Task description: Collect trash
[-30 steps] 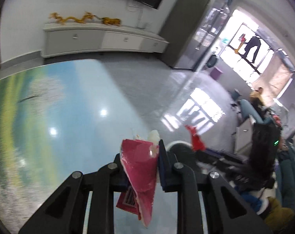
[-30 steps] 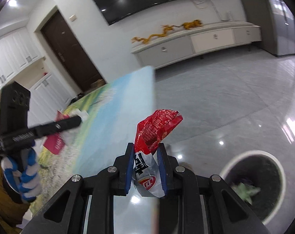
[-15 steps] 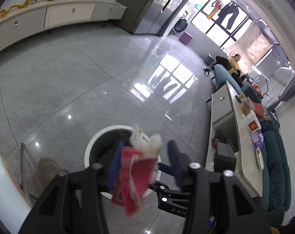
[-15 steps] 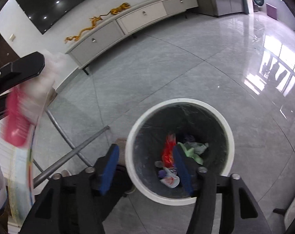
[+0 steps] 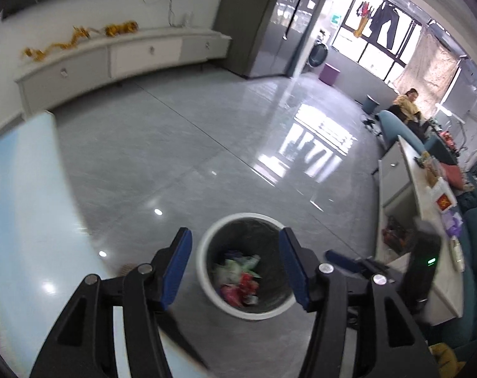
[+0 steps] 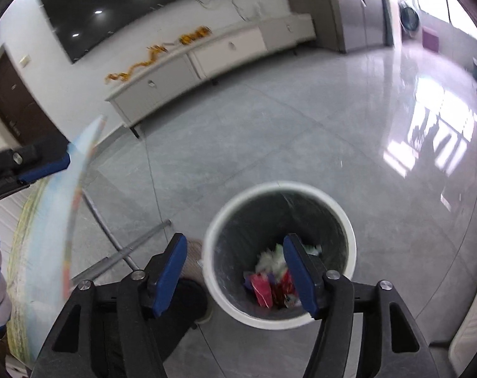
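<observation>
A: Right, what do your wrist views give you?

B: My left gripper (image 5: 235,260) is spread wide with nothing between its blue-padded fingers (image 5: 175,267). Below and ahead of it, framed in the gap, stands the round white-rimmed waste bin with a dark liner (image 5: 206,271), on the glossy grey tiled floor (image 5: 181,145).

A: And the trash itself?

B: It lies at the bottom of that bin: a heap of crumpled red, pink, white and pale green wrappers (image 5: 238,278). From the right wrist I see the same heap (image 6: 271,278) inside the bin (image 6: 213,252), under the right-hand finger of my right gripper (image 6: 235,274).

A: Is the right one holding anything?

B: No, its jaws stand wide apart too, and they are empty. The bin sits ahead of it and slightly to its right.

A: Where is the desk?

B: The desk with the printed blue and green landscape top (image 5: 24,189) is to the left of the left gripper, its edge close to the left finger. In the right wrist view the desk (image 6: 49,236) is far to the left, with grey metal legs (image 6: 118,252) beneath it, and the tip of the left gripper (image 6: 44,165) shows above its edge.

A: Anything beyond?

B: A long white low cabinet (image 6: 206,60) runs along the far wall, well ahead of both grippers. The views are somewhat blurred.
</observation>
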Demonstrator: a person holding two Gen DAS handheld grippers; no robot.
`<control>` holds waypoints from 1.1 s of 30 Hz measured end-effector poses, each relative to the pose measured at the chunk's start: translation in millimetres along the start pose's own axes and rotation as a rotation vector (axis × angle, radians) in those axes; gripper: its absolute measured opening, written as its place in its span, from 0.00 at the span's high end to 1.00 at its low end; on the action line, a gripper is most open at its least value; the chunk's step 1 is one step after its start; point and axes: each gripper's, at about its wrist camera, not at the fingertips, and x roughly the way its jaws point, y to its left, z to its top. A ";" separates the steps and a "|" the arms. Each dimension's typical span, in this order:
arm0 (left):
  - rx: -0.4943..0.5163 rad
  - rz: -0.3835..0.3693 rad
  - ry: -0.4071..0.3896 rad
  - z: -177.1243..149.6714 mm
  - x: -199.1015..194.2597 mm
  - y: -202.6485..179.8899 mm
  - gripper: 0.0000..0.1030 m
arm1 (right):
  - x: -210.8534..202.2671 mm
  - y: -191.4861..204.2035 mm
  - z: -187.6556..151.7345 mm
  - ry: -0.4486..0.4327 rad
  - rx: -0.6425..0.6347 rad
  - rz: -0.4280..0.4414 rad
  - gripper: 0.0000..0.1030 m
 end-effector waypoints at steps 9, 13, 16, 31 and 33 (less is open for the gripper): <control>-0.011 0.340 -0.177 -56.0 -147.0 61.9 0.35 | -65.4 114.9 10.2 -0.172 -0.210 0.090 0.19; -0.089 0.447 -0.254 -85.9 -209.8 87.5 0.31 | -86.5 160.4 7.7 -0.215 -0.284 0.134 0.10; -0.137 0.515 -0.326 -109.6 -253.7 99.9 0.27 | -104.7 192.9 5.0 -0.249 -0.327 0.152 0.05; -0.269 0.726 -0.489 -179.2 -348.9 103.7 0.10 | -153.9 273.3 -30.7 -0.381 -0.471 0.265 0.00; -0.275 0.748 -0.505 -186.2 -353.1 102.9 0.08 | -152.0 273.7 -33.3 -0.385 -0.469 0.251 0.00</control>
